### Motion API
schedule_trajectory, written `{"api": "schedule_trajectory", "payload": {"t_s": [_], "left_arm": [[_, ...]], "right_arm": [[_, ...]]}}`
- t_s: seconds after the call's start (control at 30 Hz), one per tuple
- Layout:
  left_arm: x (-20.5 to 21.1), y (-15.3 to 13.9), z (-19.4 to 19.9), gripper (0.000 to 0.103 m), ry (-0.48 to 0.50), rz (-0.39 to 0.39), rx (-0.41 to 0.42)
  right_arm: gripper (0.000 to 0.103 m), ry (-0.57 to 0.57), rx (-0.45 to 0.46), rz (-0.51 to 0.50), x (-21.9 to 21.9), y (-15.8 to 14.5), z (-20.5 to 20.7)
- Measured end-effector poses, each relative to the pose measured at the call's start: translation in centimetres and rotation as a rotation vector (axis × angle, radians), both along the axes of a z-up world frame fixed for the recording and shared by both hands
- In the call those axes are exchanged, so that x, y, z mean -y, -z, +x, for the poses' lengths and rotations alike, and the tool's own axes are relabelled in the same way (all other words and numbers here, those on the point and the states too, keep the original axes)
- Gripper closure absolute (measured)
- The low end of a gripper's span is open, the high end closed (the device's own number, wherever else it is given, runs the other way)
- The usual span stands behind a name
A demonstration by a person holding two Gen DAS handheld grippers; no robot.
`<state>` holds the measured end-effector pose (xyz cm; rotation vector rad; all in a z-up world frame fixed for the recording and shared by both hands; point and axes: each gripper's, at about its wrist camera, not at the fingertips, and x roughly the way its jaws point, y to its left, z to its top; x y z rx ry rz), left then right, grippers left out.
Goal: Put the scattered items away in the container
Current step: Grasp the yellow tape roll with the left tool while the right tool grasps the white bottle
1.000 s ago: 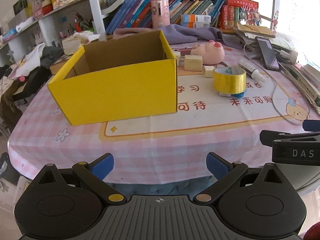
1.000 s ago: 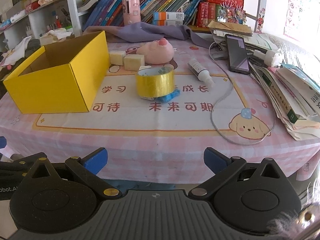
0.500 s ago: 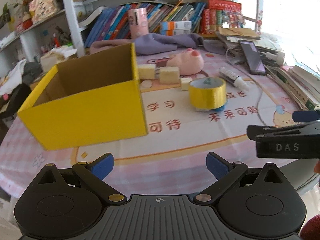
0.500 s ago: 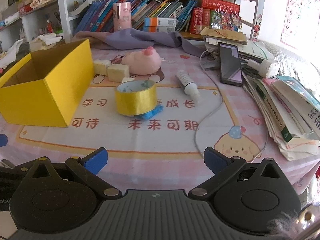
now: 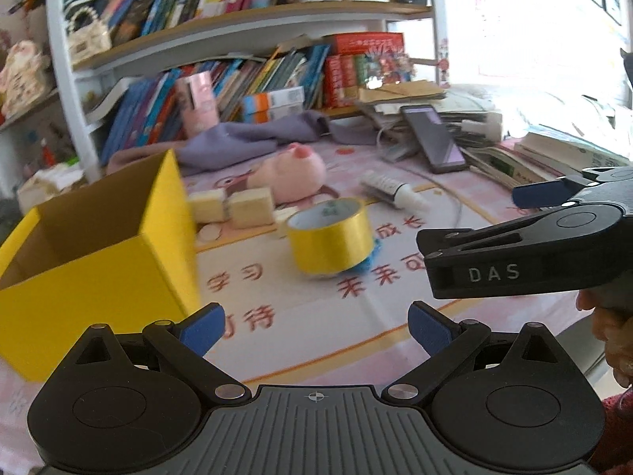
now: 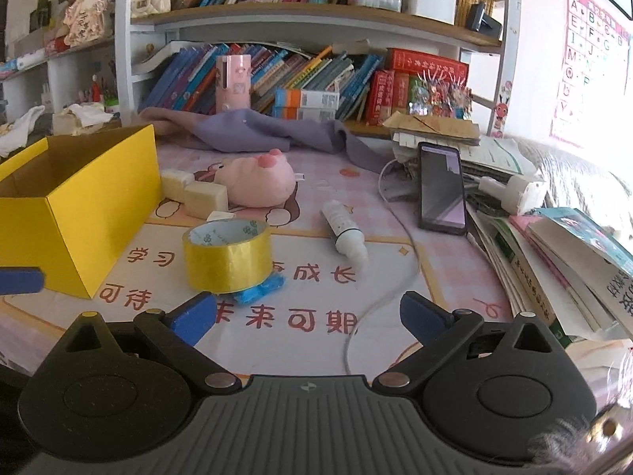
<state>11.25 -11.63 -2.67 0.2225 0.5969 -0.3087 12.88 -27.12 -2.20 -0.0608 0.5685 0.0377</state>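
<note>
A yellow tape roll [image 6: 227,255] stands on the desk [image 6: 316,316], resting on a blue scrap [image 6: 259,291], just right of the open yellow box [image 6: 79,206]. The right hand-held gripper [image 6: 308,314] is spread but closing, nothing between its jaws; the left hand-held gripper [image 5: 316,326] is spread, empty.

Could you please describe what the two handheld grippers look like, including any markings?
Each gripper is matte black with a ribbed grey centre, two round pivot housings and blue pads on its fingers. The left gripper matches the right gripper. The right one's side reads "DAS" in white. A red knitted sleeve shows at the wrist.
</note>
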Motion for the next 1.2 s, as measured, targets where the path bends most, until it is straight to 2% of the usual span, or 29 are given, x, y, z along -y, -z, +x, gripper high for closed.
{"api": "schedule_trajectory", "payload": {"t_s": [0.3, 0.47, 0.57, 0.77, 1.07, 1.2], "left_arm": [[1.9, 0.4, 2.1, 0.003, 0.043, -0.005, 0.029], [2.9, 0.6, 2.9, 0.003, 0.066, 0.002, 0.05], [3.4, 1.1, 3.7, 0.003, 0.058, 0.008, 0.056], [4.0, 2.1, 5.6, 0.003, 0.028, 0.002, 0.052], [5.6, 2.8, 8.3, 0.003, -0.015, 0.039, 0.047], [6.0, 3.1, 9.5, 0.004, -0.044, 0.056, 0.008]], "right_arm": [[0.022, 0.035, 0.003, 0.041, 2.4, 1.0, 2.3], [0.035, 0.01, -0.006, 0.034, 3.2, 1.3, 4.1], [0.039, -0.009, -0.014, 0.025, 3.6, 1.4, 5.4], [0.041, -0.067, -0.029, -0.025, 4.3, 2.1, 8.0], [0.042, -0.123, -0.062, -0.022, 5.9, 3.4, 12.3], [0.043, -0.166, -0.089, -0.033, 6.2, 3.8, 14.3]]}}
